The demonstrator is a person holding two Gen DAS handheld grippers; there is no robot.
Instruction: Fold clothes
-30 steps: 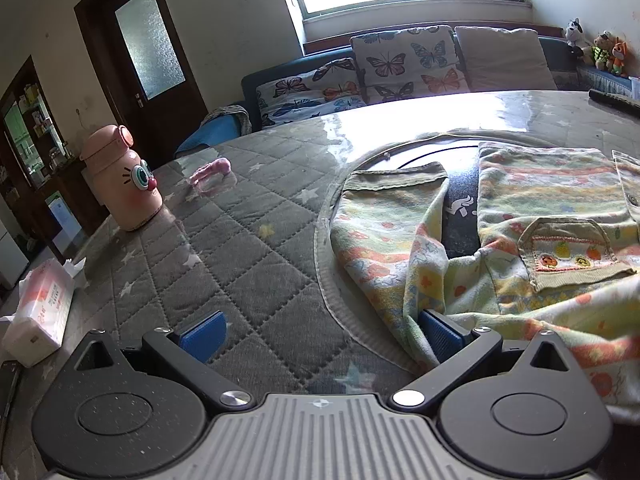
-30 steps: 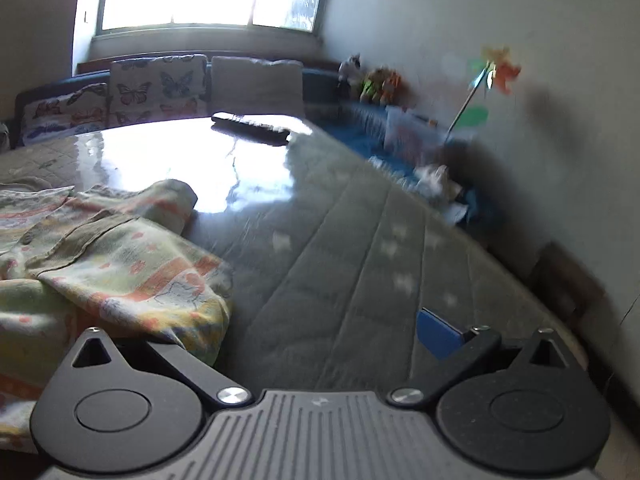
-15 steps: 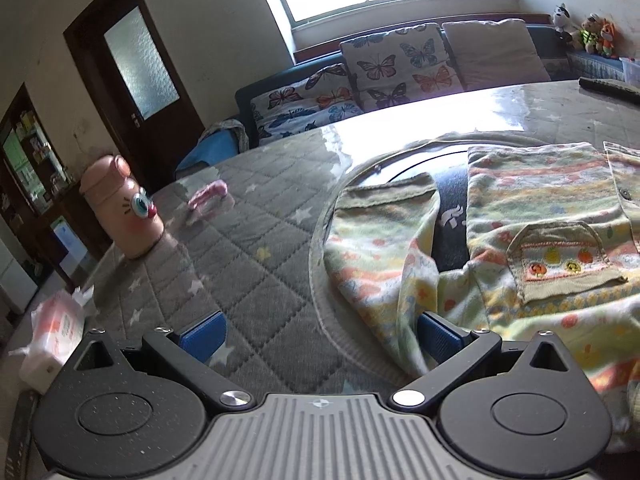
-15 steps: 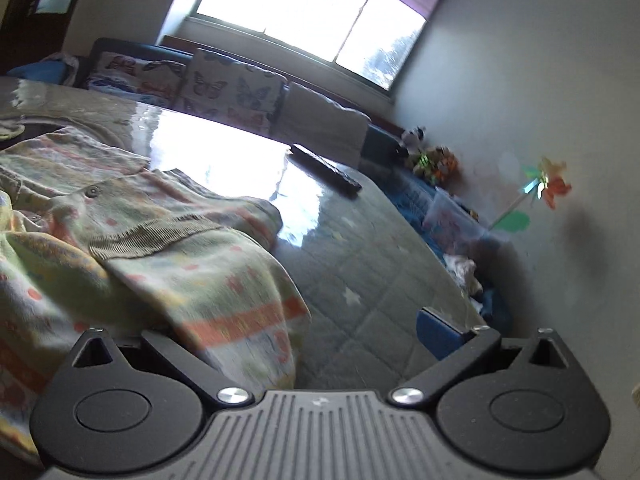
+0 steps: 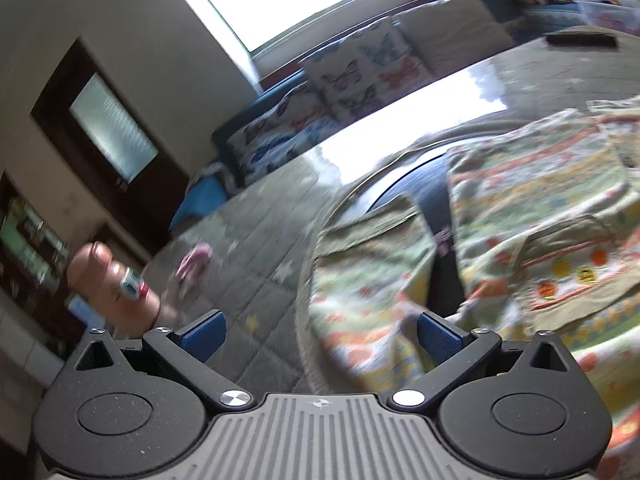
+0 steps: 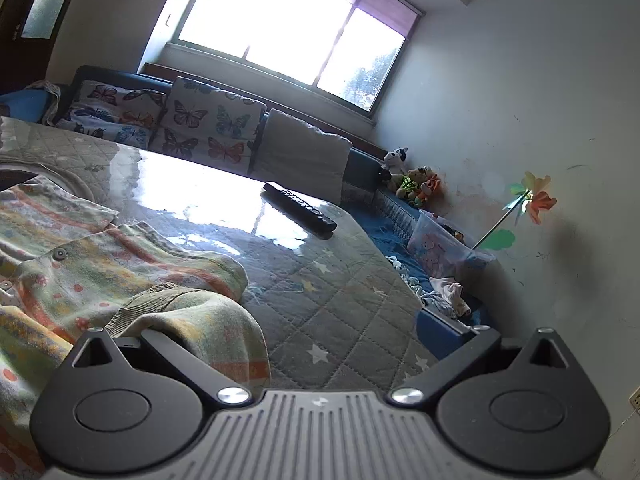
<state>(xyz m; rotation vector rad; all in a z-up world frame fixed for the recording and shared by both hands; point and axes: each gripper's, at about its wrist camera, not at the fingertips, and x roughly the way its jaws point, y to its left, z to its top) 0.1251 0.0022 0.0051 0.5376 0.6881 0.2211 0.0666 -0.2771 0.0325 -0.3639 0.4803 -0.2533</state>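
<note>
Both hand-held grippers are hanging open beside the patterned garment [image 5: 532,216]; you're lining up grasps, so next pinch its edges.

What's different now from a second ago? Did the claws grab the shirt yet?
Both cameras have tilted and swung: the left claw leans sideways now, and the right claw has turned toward the window. Neither has grabbed the shirt; both are open as before. Shirt cloth now drapes over one right claw finger. The pink bottle and remote stayed put on the table.
</note>
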